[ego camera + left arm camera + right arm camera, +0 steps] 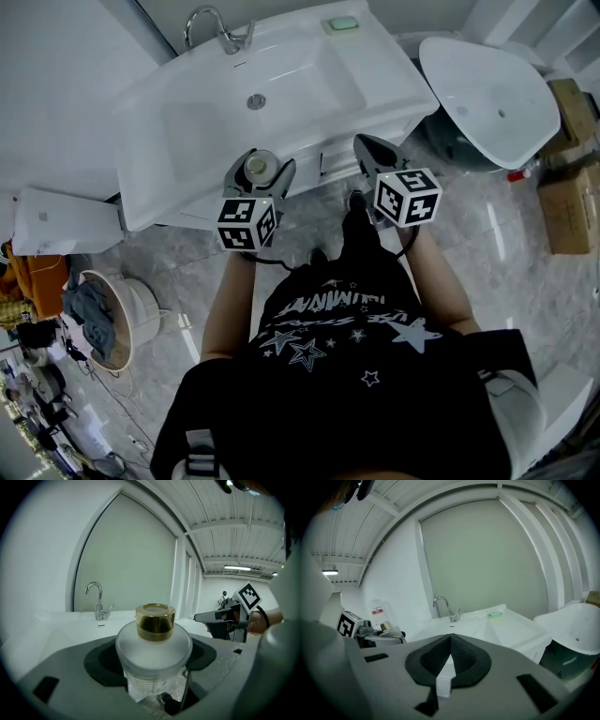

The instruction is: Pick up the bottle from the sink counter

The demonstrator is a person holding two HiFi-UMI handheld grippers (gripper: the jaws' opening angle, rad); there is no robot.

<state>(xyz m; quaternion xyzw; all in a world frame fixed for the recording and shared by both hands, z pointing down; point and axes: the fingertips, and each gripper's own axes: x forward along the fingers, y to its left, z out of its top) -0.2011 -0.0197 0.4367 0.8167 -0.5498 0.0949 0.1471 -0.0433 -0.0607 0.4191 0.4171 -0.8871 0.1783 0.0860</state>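
Observation:
A frosted glass bottle (153, 648) with a gold cap (155, 620) stands upright between the jaws of my left gripper (260, 171), which is shut on its body. In the head view the bottle (258, 165) hangs at the front edge of the white sink counter (187, 141). My right gripper (368, 145) is to the right of it at the same edge, its jaws shut together with nothing between them. In the right gripper view the black pads (461, 656) meet, and the left gripper with the bottle (383, 627) shows at far left.
A chrome faucet (211, 26) and a green soap bar (342, 24) sit at the back of the counter. A second white basin (487, 89) stands at right, with cardboard boxes (572, 202) beyond it. A basket with cloth (98, 319) is on the floor at left.

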